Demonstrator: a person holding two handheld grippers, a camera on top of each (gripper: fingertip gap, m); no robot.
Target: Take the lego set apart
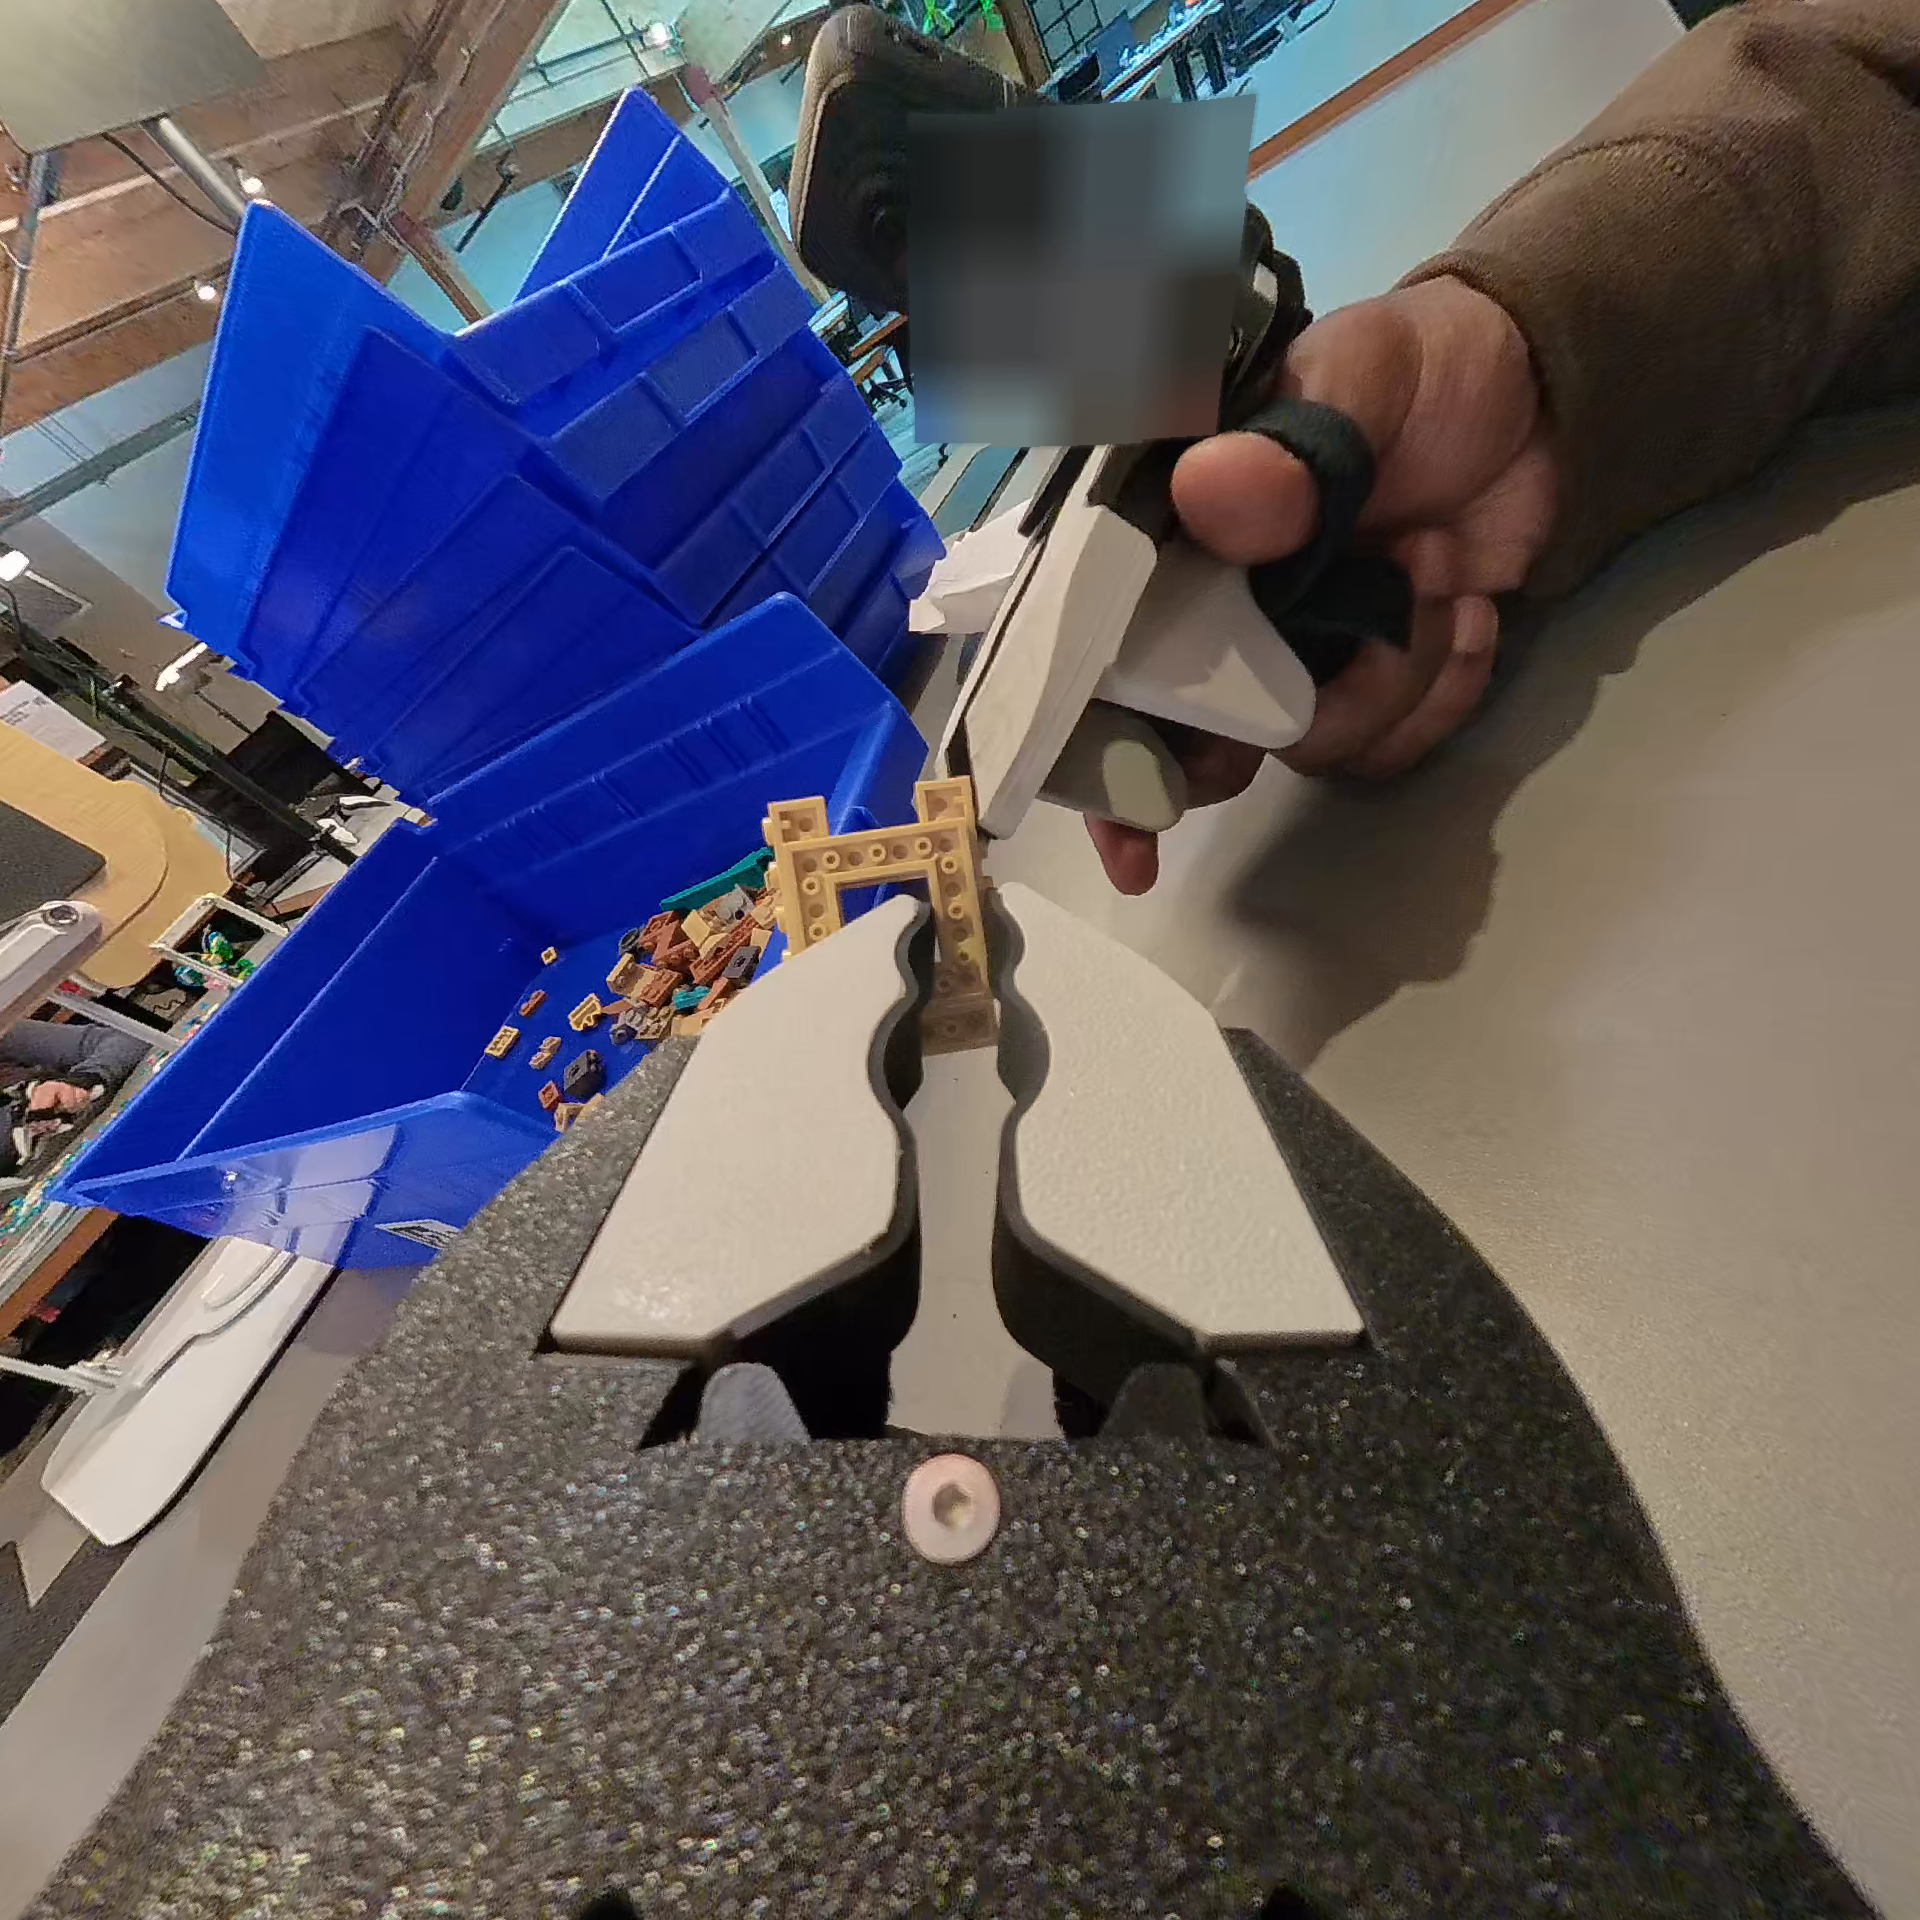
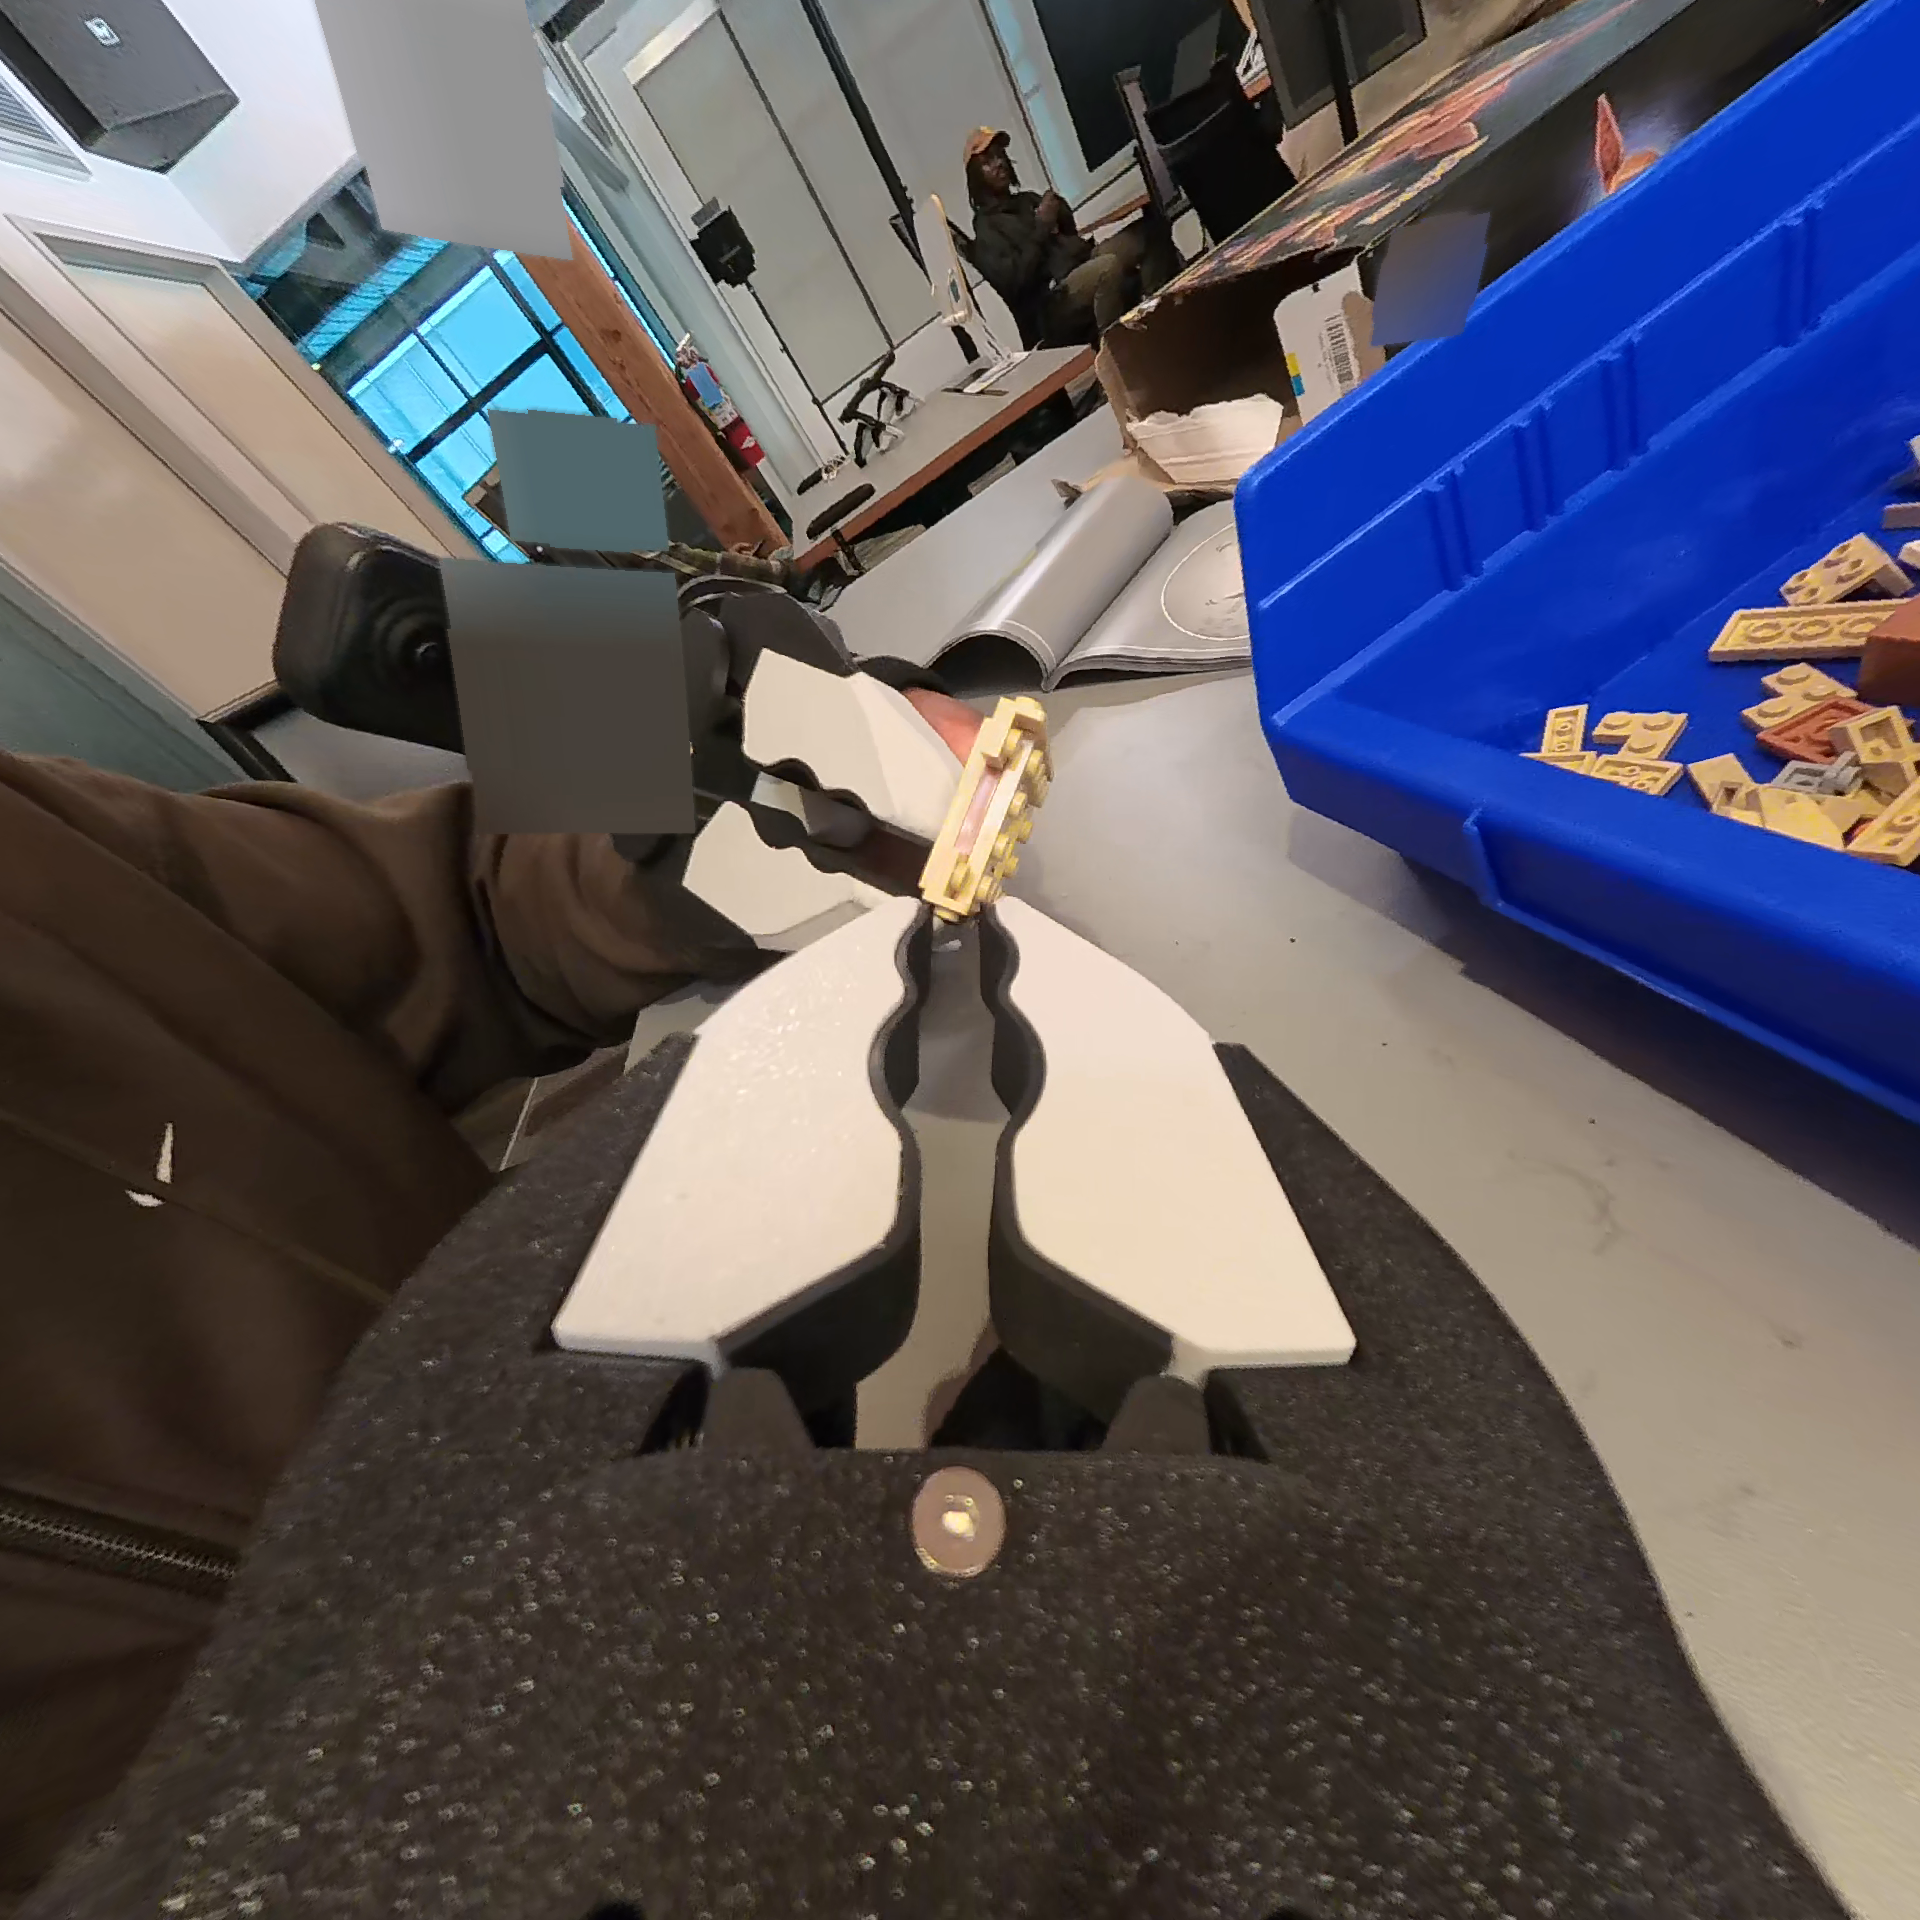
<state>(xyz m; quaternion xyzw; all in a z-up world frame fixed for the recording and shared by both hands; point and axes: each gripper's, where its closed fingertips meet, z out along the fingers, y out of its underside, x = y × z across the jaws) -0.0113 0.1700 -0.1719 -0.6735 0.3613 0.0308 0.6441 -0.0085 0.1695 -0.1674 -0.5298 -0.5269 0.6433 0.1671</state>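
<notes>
- Between both grippers, above grey table (image 1: 1621, 1143): tan brick frame (image 1: 883, 868), studded, open-centred, held off the surface.
- Left gripper (image 1: 958, 940) narrow, pads clamped on one frame leg.
- Right gripper (image 2: 954, 920) narrow, tips pinching frame's corner edge-on.
- Judged: keep left steady, press squarely, avoid twisting.
- Beside: blue bin (image 1: 343, 1153), loose bricks (image 1: 665, 971).

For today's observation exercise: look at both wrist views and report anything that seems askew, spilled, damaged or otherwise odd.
Little stands out. The tan brick frame is held off the table, tilted, with both grippers pinching its edges. Loose bricks lie scattered in the blue bin. A cardboard box behind looks torn open. Nothing has spilled onto the table.
</notes>
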